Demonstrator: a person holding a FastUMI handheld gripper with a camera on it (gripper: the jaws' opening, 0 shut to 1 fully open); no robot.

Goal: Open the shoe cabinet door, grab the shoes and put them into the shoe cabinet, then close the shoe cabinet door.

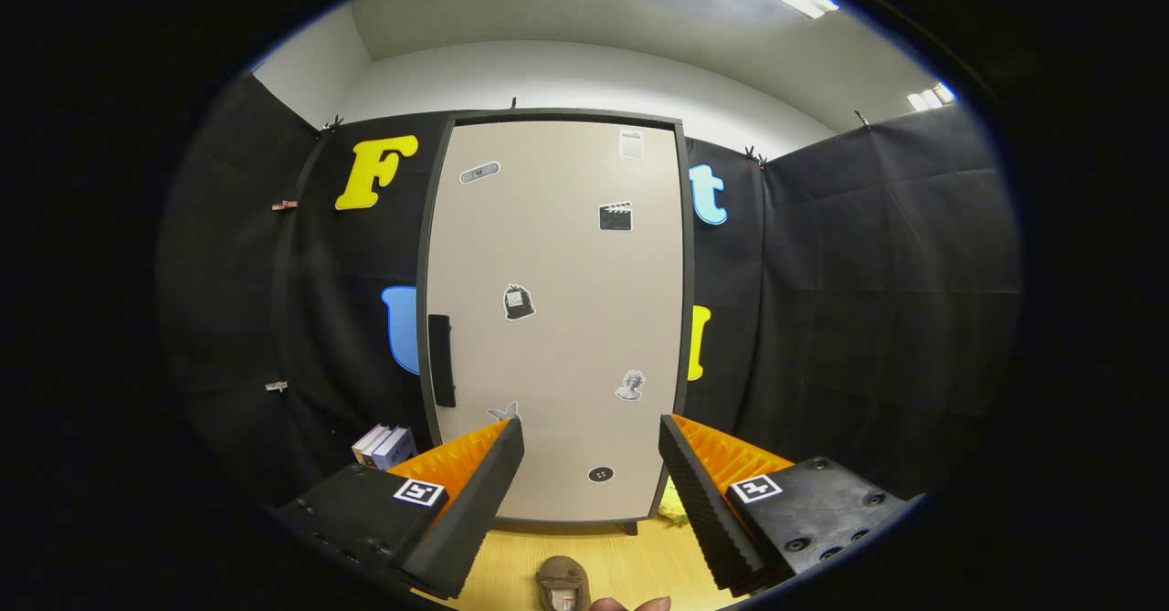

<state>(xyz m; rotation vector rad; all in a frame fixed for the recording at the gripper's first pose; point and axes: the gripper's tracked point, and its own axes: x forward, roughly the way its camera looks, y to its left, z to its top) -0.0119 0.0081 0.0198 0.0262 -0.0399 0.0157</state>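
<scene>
Straight ahead stands the shoe cabinet [557, 319], its pale door [566, 255] closed flat inside a dark frame. A black vertical handle [441, 360] sits on the door's left edge, a little above the tip of the left finger. Several small stickers [519, 302] are scattered over the door panel; what they picture is too small to make out.

The tongs [592, 437] are spread wide with nothing between them, and their black ribbed pads [699, 501] are apart from the cabinet, whose lower door shows through the gap. Each finger has an orange body and carries a small square black-and-white marker [420, 491].

Nothing stands between the tongs and the door. On the wooden floor [621, 556], below and between the fingers, lies a brown shoe [562, 584], cut off by the bottom of the view so that just its front part shows. Just beside it a person's fingertips [630, 605] peek in. Something yellow-green [673, 501] sits at the cabinet's lower right corner, mostly hidden behind the right finger, so I cannot tell what it is. To the left of the cabinet, a few books [385, 447] rest low against the black cloth wall, partly hidden by the left finger.
</scene>
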